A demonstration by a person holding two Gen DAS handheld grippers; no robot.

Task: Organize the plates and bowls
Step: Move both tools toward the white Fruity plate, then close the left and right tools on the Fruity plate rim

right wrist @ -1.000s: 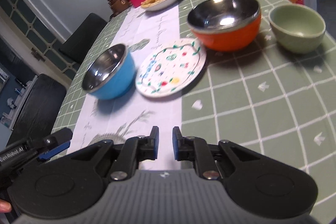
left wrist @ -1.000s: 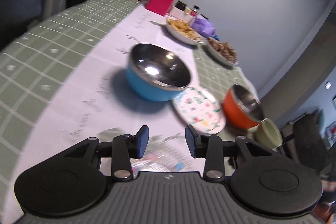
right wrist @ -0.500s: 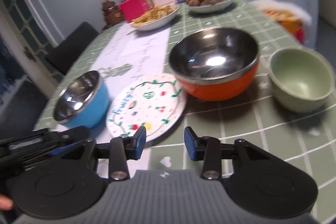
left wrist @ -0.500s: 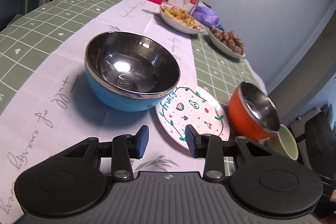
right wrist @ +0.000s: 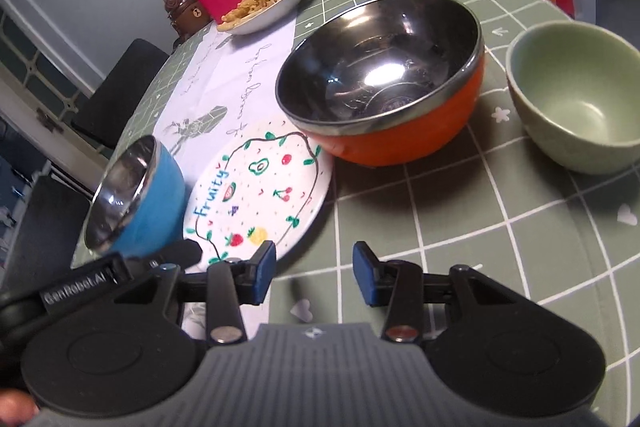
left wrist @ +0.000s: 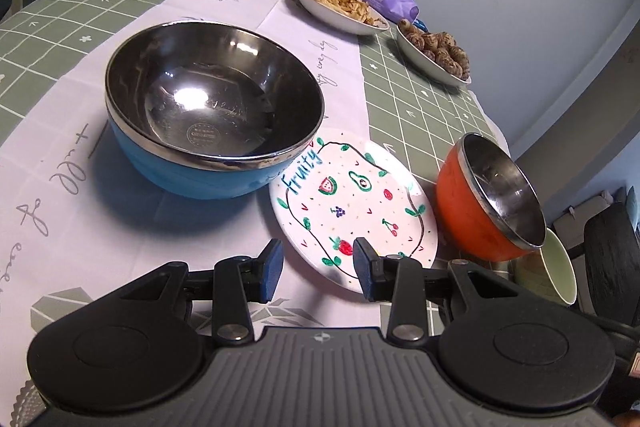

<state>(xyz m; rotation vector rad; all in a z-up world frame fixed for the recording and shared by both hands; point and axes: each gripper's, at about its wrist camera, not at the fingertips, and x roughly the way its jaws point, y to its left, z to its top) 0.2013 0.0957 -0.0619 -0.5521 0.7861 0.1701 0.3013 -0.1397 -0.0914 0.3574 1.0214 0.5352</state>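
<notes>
1. We find the left gripper [left wrist: 318,263] with jaws spread and nothing between them, poised over the near rim of the fruit-patterned plate [left wrist: 352,207].
2. We find the right gripper [right wrist: 314,273] with jaws apart and empty above the green checked tablecloth [right wrist: 460,227]; they have just been opening.
3. The plate lies flat between the blue bowl [left wrist: 212,123] and the orange bowl [right wrist: 380,79], each close against its rim.
4. The green bowl [right wrist: 576,95] stands upright just beside the orange bowl.
5. Two dishes of food [right wrist: 268,1] sit farther back.
</notes>
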